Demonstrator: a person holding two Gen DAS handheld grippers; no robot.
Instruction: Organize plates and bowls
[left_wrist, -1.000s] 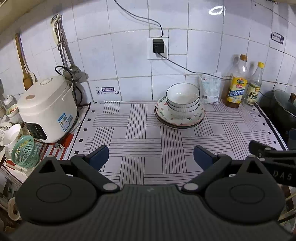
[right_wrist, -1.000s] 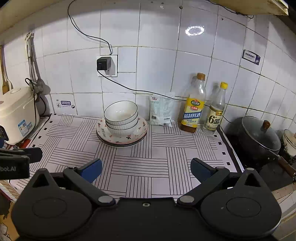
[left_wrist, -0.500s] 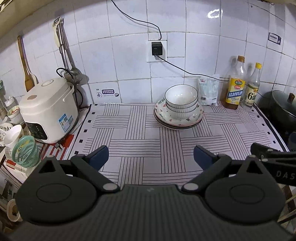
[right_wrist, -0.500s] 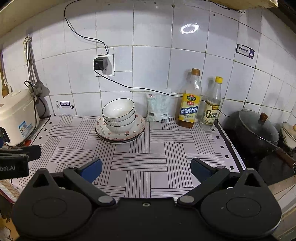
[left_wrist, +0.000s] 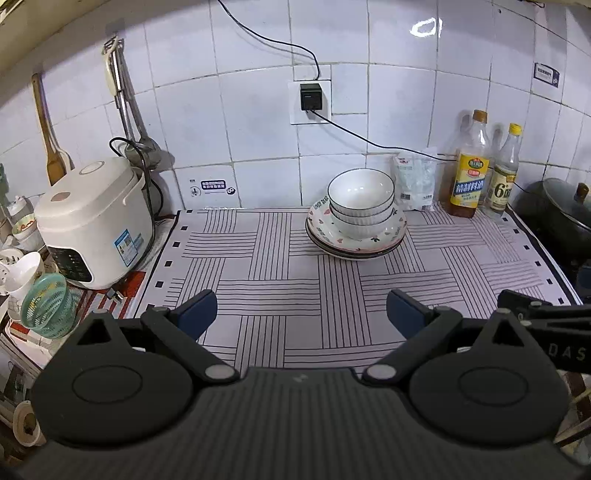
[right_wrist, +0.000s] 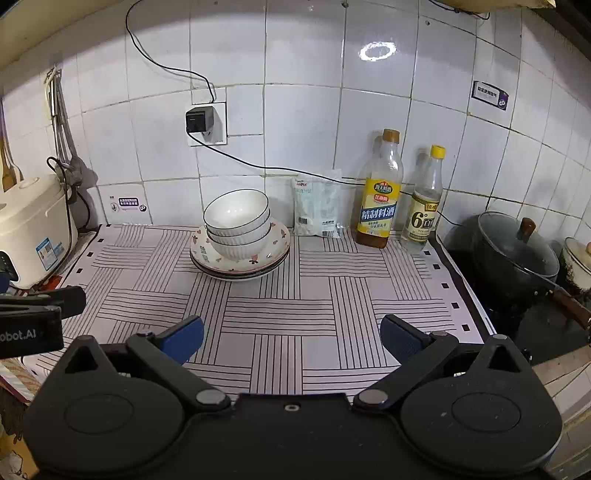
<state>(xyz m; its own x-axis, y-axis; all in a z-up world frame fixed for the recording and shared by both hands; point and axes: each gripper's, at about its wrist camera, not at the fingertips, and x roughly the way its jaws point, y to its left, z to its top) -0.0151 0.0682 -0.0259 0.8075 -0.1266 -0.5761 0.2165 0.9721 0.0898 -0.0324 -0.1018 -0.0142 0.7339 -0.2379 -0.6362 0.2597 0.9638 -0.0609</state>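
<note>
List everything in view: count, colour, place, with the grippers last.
bowls: three, white, nested on the plates
plates: stack, white with small motifs, back of mat
mat: one, white with black stripes, covers counter
bottles: two, clear, by wall right of plates
packet: one, pale, against wall
rice cooker: one, cream, left
pot: one, dark, lidded, right
basket: one, green, far left
left gripper: open, empty
right gripper: open, empty
</note>
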